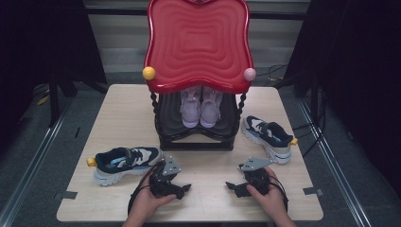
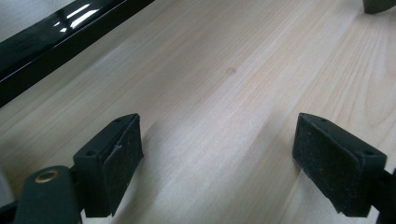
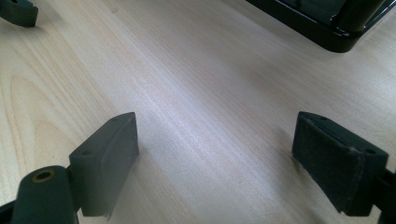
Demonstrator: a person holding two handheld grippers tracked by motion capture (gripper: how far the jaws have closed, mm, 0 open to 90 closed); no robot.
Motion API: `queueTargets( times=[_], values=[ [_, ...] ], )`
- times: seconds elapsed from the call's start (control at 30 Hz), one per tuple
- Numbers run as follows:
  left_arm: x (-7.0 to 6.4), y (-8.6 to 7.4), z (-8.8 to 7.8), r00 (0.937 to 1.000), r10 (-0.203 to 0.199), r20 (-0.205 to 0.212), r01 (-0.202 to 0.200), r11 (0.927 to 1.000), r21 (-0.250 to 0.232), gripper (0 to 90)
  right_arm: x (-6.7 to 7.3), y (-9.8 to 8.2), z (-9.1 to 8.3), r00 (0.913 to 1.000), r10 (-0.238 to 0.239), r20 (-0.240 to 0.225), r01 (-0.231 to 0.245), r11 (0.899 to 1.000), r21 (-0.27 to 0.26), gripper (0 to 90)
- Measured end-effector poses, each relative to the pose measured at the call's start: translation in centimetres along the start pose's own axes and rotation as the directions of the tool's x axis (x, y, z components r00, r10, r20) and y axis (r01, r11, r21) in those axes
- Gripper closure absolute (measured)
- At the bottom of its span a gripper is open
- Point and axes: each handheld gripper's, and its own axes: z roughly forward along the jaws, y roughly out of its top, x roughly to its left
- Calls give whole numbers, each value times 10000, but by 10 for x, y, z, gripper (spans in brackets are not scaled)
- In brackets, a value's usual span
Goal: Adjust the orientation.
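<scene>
Two grippers rest low over the bare front of the table [image 1: 198, 189], and we list them first: left gripper [image 1: 185, 188] with jaws wide apart on nothing, right gripper [image 1: 230, 185] likewise spread and empty, tips facing each other across a gap of wood. Nearest items: one navy-and-white left sneaker [image 1: 124, 163] lying just beside our left hand [image 1: 147, 201], toe toward the rack [image 1: 197, 124]; its mate, right sneaker [image 1: 268, 137], sits near the rack's right post, a little apart from our right hand [image 1: 268, 197]. Also held: lilac pair [image 1: 201, 107] already on the lower shelf under the red top tray [image 1: 198, 42]. Risks we note: soft uppers may fold and slip from a narrow pinch; a shoe carried in could clip the tray's overhang or nudge the lilac pair.
</scene>
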Motion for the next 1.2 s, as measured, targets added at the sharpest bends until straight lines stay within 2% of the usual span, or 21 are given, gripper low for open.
queueTargets(
  times=[0.03, 0.2, 0.4, 0.5, 0.57, 0.6, 0.63, 1.0, 1.2],
  values=[
    [0, 1, -2, 9999, 108, -93, -107, 9998, 146, 156, 0, 0, 0, 10000, -11, 6, 11, 10000, -5, 142],
    [3, 4, -11, 10000, 37, 33, -38, 9997, 236, 163, 0, 0, 0, 10000, -10, 4, 10, 10000, -4, 142],
    [7, 6, -23, 9998, 141, 119, -149, 9974, 701, 185, 0, 0, 0, 10000, -7, 4, 7, 10000, -5, 142],
    [11, 5, -28, 9998, 13, 217, -34, 9955, 948, 188, 0, 0, 0, 10000, -13, 4, 13, 10000, -6, 142],
    [13, 4, -32, 9996, 75, 254, -103, 9939, 1102, 196, 0, 0, 0, 10000, -11, 3, 11, 10000, -5, 142],
    [13, 4, -33, 9998, 131, 154, -147, 9937, 1112, 200, 0, 0, 0, 10000, -11, 3, 11, 10000, -6, 142],
    [14, 4, -34, 9997, 31, 232, -57, 9938, 1112, 200, 0, 0, 0, 10000, -10, 4, 10, 10000, -3, 141],
    [24, 11, -51, 9999, -8, 102, -3, 9934, 1146, 204, 0, 0, 0, 10000, -8, 4, 8, 10000, -6, 142],
    [31, 17, -67, 9998, 45, -189, -26, 9950, 997, 204, 0, 0, 0, 10000, -12, 4, 12, 10000, -6, 142]
  ],
)
